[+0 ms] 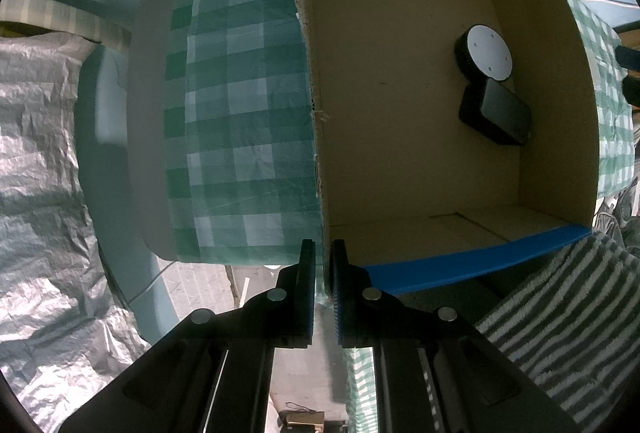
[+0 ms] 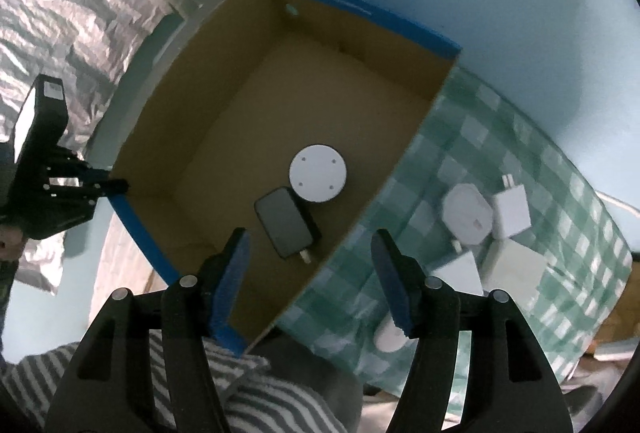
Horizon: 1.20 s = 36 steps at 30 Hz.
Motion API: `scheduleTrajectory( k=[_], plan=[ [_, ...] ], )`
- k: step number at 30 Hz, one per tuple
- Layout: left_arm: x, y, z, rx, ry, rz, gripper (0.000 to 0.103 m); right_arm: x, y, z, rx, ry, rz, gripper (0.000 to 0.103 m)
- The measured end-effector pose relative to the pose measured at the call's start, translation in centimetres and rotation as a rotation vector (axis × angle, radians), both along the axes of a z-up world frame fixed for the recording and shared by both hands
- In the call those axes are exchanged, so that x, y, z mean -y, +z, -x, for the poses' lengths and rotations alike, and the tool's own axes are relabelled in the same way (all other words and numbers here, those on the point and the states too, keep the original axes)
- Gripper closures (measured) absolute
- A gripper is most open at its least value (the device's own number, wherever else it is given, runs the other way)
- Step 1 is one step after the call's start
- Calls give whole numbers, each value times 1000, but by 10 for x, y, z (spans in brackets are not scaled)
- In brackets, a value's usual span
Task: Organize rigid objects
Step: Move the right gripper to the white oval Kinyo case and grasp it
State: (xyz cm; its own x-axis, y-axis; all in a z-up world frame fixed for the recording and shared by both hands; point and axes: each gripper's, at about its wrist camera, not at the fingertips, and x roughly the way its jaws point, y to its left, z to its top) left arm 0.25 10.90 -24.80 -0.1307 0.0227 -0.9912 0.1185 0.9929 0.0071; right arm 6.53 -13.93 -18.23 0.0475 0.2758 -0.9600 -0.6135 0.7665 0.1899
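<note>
I take the box (image 2: 224, 137) as my reference. It is open cardboard with blue-taped rims and sits on a surface draped with a green checked cloth (image 2: 520, 169).

Inside the box, toward the wall that borders the cloth, I see a white-topped disc (image 2: 318, 173) on a black base. A black adapter (image 2: 286, 221) lies just beside it, apparently touching, with a small plug end pointing at the near wall. The left wrist view confirms both: disc (image 1: 490, 51), adapter (image 1: 496, 113), close together on the box (image 1: 400, 113) floor.

Outside the box, on the cloth past that same wall, I count a cluster of white chargers (image 2: 492, 229), bunched together. One more white item lies on the cloth near the box's near corner, partly hidden behind a finger; I cannot identify it.

The left tool (image 1: 323, 293) has its fingers nearly together at the box's near corner, on the side wall edge; I cannot tell whether they pinch the cardboard. In the right view it shows as the left tool (image 2: 116, 187) at the same corner.

The right tool (image 2: 310, 281) is spread wide, holding nothing, above the box's near wall. A striped towel (image 2: 256, 393) lies below it.
</note>
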Motion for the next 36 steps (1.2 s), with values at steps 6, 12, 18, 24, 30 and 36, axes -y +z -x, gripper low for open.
scheduleTrajectory(
  k=[6, 12, 18, 24, 30, 36],
  plan=[
    [0, 0, 0, 0, -1, -1, 94, 27, 10, 0, 3, -50, -2, 40],
    [0, 0, 0, -1, -2, 1, 94, 70, -2, -6, -24, -147, 27, 40],
    [0, 0, 0, -3, -6, -2, 94, 110, -37, -9, -80, -239, 78, 40],
    [0, 1, 0, -4, -5, -1, 94, 130, -73, -4, -140, -294, 101, 40],
    [0, 1, 0, -3, -5, -1, 94, 138, -99, -1, -193, -328, 89, 40],
    [0, 1, 0, -2, -4, -1, 94, 135, -122, 0, -222, -338, 107, 40]
  ],
)
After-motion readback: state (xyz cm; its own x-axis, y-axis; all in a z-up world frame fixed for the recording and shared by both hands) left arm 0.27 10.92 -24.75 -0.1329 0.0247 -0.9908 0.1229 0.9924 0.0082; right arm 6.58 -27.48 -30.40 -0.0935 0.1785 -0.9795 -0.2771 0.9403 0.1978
